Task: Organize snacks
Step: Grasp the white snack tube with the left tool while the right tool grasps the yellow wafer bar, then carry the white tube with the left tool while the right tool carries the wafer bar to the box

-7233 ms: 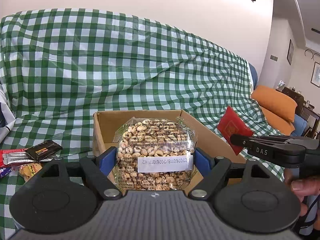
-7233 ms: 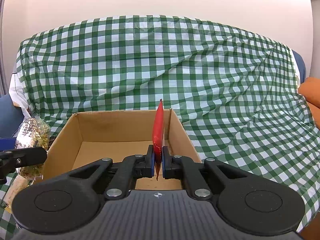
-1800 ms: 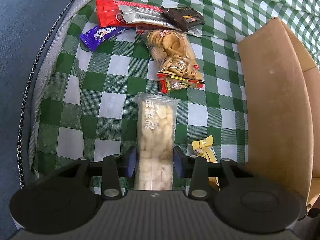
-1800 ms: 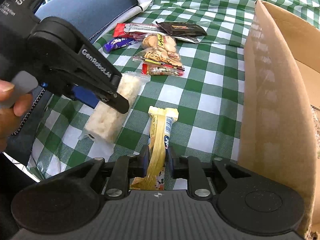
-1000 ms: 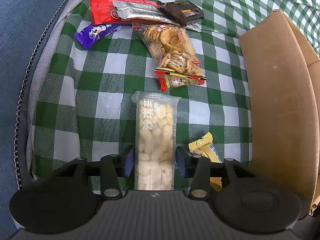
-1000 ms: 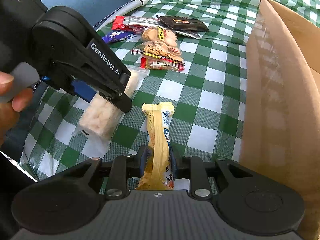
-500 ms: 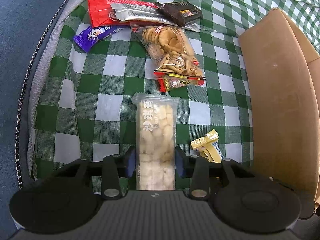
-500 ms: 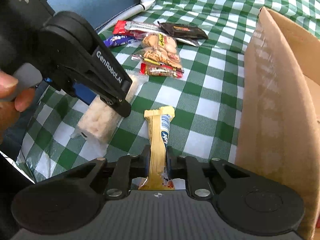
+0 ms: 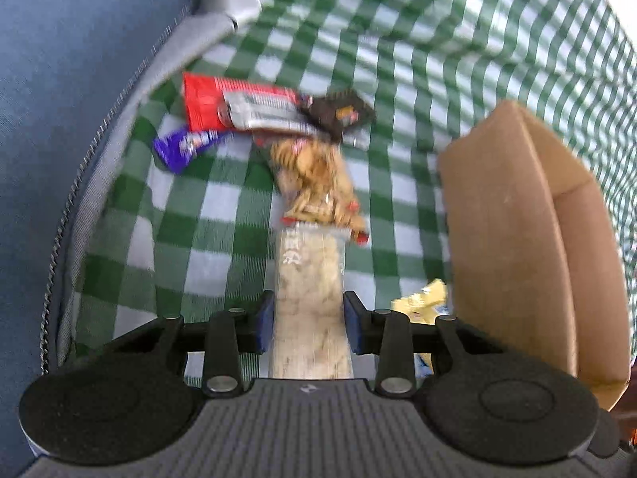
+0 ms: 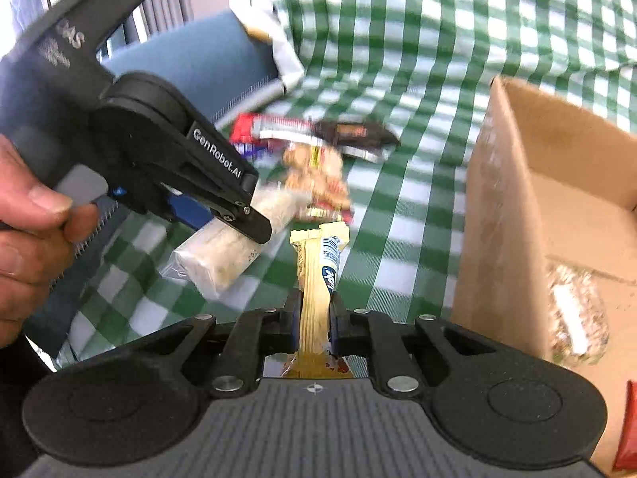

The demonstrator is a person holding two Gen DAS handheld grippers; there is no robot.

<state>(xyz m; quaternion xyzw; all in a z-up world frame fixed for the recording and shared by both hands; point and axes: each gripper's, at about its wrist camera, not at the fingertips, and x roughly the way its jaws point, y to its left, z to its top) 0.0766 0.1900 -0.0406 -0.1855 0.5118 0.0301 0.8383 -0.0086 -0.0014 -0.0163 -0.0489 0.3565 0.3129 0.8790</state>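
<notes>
My left gripper [image 9: 308,320] is shut on a long clear pack of pale puffed snacks [image 9: 309,279] and holds it above the checked cloth; the same pack shows in the right wrist view [image 10: 223,251]. My right gripper [image 10: 314,318] is shut on a yellow snack bar [image 10: 318,271], also lifted; its tip shows in the left wrist view [image 9: 422,300]. The open cardboard box [image 10: 501,207] stands to the right and holds a clear bag of nuts [image 10: 577,310] and a red packet [image 10: 627,434].
More snacks lie on the green checked cloth [image 9: 207,215] beyond the grippers: a red and silver pack [image 9: 235,107], a purple pack [image 9: 183,149], a dark brown pack [image 9: 338,113], a clear bag of biscuits [image 9: 314,179]. A blue cushion [image 9: 59,99] lies at left.
Both grippers have lifted their packs off the cloth and tilted up. The views are now blurred by motion, and the box interior has come into the right wrist view.
</notes>
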